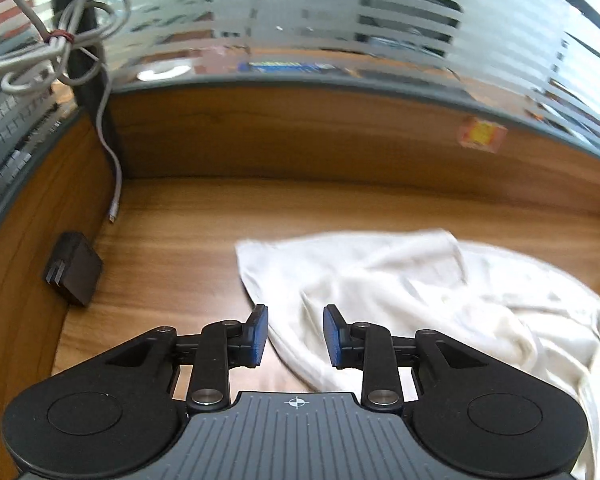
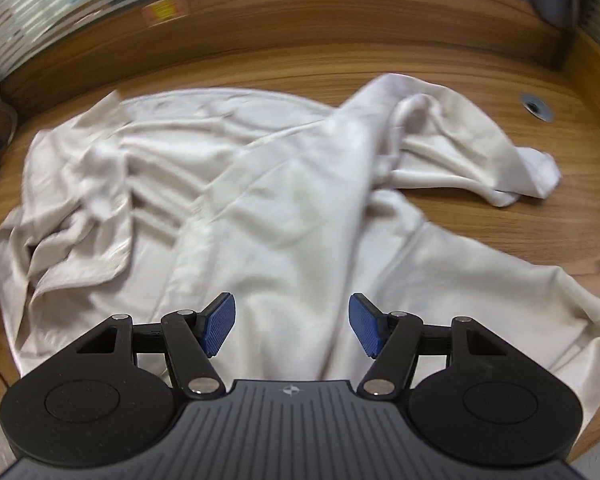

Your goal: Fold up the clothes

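Hovering my left gripper [image 1: 295, 334] over edge of crumpled cream-white cotton garment [image 2: 284, 208] on wooden surface [image 2: 480, 220], jaws parted, empty; my right gripper [image 2: 292, 326] wide apart above its middle, nothing held

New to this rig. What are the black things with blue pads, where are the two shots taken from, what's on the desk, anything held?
They are two hand-held grippers, one in each of a person's hands, each with a fisheye camera looking along its fingers. One picture is from the left gripper, the other from the right gripper. Both are open and hold nothing. On the wooden desk lies a crumpled white garment, not yet folded. A black charger and a white cable sit at the desk's left corner.
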### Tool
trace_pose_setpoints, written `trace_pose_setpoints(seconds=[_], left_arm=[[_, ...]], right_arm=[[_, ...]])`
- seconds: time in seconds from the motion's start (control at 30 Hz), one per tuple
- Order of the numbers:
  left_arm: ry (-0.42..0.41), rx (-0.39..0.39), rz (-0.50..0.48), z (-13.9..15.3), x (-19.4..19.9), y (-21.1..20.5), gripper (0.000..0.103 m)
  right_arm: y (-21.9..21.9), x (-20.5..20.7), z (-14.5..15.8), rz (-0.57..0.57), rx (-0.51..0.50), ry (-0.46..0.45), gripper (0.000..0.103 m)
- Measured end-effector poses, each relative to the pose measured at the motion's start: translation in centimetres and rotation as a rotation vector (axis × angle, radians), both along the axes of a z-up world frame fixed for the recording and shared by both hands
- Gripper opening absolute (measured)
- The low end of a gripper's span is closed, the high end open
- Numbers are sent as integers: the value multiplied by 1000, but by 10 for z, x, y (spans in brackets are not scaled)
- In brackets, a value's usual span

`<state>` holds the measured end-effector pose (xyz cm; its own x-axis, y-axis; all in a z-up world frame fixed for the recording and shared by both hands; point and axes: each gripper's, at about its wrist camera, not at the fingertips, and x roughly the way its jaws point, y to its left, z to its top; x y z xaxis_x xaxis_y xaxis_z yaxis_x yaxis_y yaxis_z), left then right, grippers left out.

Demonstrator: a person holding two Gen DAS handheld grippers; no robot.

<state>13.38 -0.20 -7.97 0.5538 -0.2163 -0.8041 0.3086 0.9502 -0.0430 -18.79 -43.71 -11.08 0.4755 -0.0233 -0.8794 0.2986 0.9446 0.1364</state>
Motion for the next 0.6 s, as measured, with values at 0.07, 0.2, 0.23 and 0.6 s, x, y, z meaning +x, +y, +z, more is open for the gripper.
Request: trace_pose_setpoints(seconds=[0.07, 0.2, 0.23, 0.6], left_arm=[[18, -6, -43, -2, -13, -1, 35], [39, -13, -132, -7, -49, -4, 42], [43, -12, -149, -9, -58, -4, 44], [73, -19, -377, -23, -150, -13, 60]], right_arm=[[20, -1, 0, 46, -16, -2, 69], [56, -8, -5, 144, -55, 13, 69], [63, -10, -8, 167, -71, 25, 69], [83, -40, -40, 196, -152, 174, 21]])
